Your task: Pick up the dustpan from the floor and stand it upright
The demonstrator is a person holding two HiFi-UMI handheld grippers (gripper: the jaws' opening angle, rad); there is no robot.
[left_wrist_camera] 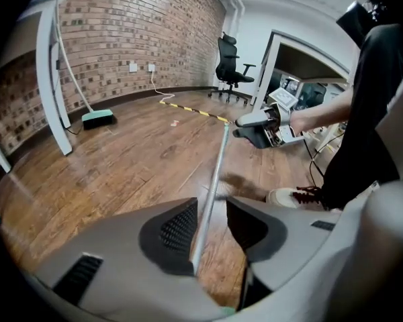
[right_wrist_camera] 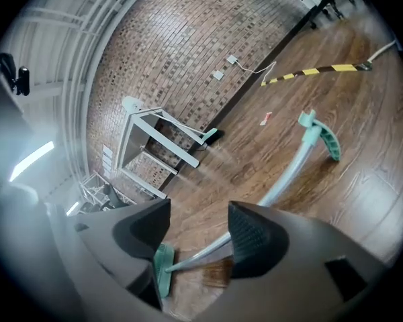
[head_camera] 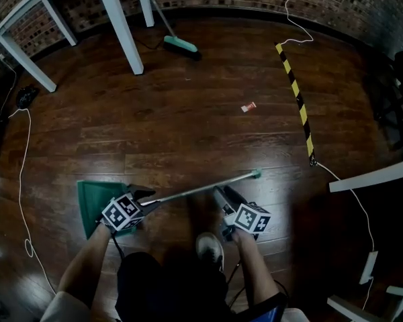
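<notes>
Floor [head_camera: 188, 113]: dustpan [head_camera: 93, 203] lies flat, green pan at left, metal handle [head_camera: 201, 190] running right. Left tool [left_wrist_camera: 211, 227] straddles the handle by the pan, jaws apart, unclamped. Right tool [right_wrist_camera: 198, 237] gapes near mid-handle, holding nothing. Suggest: clamp squarely, raise the handle end first, pivot on the pan.

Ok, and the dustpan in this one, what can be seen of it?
The dustpan lies on the wooden floor: a teal-green, plastic-looking pan with a long silvery handle ending in a curved green end piece. Near the pan the handle passes between the fingers of the left gripper, which stand apart and do not clamp it. The right gripper, also open, is beside the shaft.
</notes>
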